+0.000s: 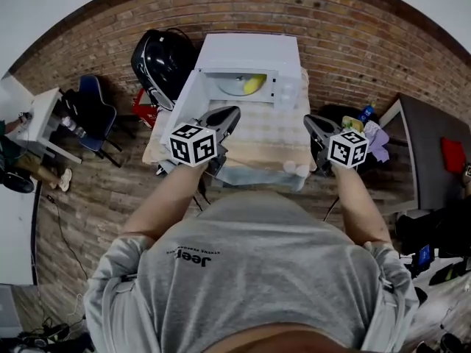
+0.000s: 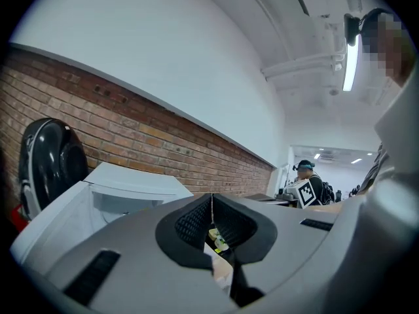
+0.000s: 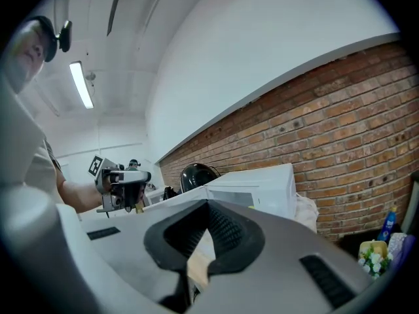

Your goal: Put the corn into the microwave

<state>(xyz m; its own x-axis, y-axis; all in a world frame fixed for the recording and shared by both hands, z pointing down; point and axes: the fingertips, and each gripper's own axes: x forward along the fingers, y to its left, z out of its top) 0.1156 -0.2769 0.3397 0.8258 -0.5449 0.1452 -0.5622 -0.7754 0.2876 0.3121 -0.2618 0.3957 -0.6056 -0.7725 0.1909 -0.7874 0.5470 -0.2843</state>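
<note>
Already the corn [image 1: 252,85] lies inside the microwave [image 1: 250,50], on its round plate [image 1: 232,87], so the placing itself looks done. The door [image 1: 182,101] stands open to the left; shutting it is probably what remains. The left hand-held gripper [image 2: 211,205] is clenched on nothing and sits just before that door, likely ready to push it. The right hand-held gripper [image 3: 208,209], also clenched and empty, hangs over the desk [image 1: 265,134], clear of the opening.
</note>
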